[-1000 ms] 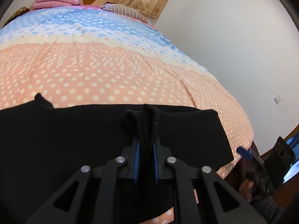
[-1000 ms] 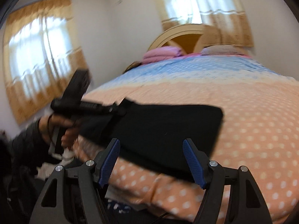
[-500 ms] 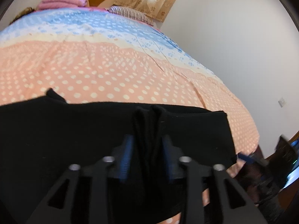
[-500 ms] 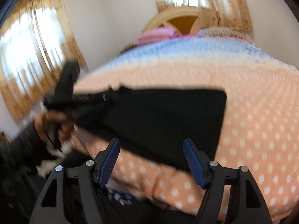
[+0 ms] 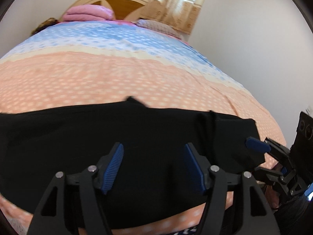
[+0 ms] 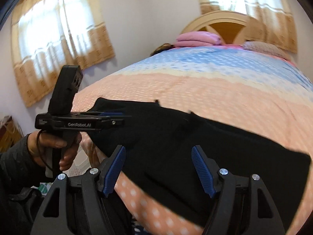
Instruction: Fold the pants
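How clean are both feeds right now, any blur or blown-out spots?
Left wrist view: the bedspread is motion-smeared, the pants read as featureless black, and the fisheye bows the bed. Right wrist view: the windows are blown out, the dots streak, and the left tool stays fairly sharp.

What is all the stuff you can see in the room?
pants: one, black, lying flat across the near end of the bed
bedspread: one, peach with white dots, blue farther up, covering the bed
pillows: pink stack, plus a paler one beside it, at the headboard
headboard: one, cream and brown, arched
curtains: beige, on two windows
left gripper: one, black with blue pads, open above the pants
right gripper: same kind, open at the bed edge
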The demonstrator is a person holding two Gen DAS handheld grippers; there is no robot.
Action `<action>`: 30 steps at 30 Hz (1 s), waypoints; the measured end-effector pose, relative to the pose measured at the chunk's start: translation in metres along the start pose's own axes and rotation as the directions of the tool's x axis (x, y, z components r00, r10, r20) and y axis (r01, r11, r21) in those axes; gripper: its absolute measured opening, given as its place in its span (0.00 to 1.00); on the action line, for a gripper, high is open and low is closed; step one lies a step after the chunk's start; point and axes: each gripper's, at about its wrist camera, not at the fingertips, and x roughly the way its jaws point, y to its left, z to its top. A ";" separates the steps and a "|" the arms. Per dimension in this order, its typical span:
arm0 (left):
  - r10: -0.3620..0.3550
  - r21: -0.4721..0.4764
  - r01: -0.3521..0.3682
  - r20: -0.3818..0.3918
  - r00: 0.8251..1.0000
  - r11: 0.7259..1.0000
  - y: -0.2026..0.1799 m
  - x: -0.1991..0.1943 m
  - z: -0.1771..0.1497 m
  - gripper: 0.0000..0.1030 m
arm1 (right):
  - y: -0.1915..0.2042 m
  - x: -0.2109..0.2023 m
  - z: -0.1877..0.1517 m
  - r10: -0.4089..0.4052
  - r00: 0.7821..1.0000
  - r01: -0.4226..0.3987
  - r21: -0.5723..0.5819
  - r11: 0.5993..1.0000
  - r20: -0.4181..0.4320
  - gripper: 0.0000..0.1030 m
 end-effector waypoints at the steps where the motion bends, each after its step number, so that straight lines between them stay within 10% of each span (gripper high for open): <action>1: 0.018 -0.010 -0.018 0.005 1.000 1.000 0.009 -0.004 -0.001 0.65 | 0.004 0.011 0.005 0.002 1.000 -0.002 -0.010 1.000 -0.022 0.69; 6: 0.147 -0.060 -0.144 0.059 0.987 0.988 0.062 -0.030 -0.005 0.65 | 0.010 0.057 -0.008 -0.006 0.981 -0.004 -0.054 0.999 -0.191 0.70; 14: 0.371 -0.153 -0.353 0.116 0.921 0.923 0.137 -0.066 -0.024 0.75 | 0.010 0.033 -0.011 0.028 0.996 -0.030 -0.023 0.999 -0.080 0.71; 17: 0.354 -0.247 -0.323 0.091 0.931 0.913 0.165 -0.063 -0.032 0.75 | 0.002 0.028 -0.005 -0.016 0.999 0.017 0.031 0.999 -0.037 0.71; 20: 0.315 -0.288 -0.279 0.087 0.945 0.916 0.177 -0.059 -0.042 0.75 | 0.001 0.052 -0.010 -0.020 0.984 0.026 0.033 0.999 -0.177 0.71; 30: 0.294 -0.244 -0.260 0.114 0.949 0.934 0.175 -0.059 -0.042 0.56 | 0.005 0.027 -0.026 -0.037 0.999 0.039 0.047 0.998 -0.040 0.71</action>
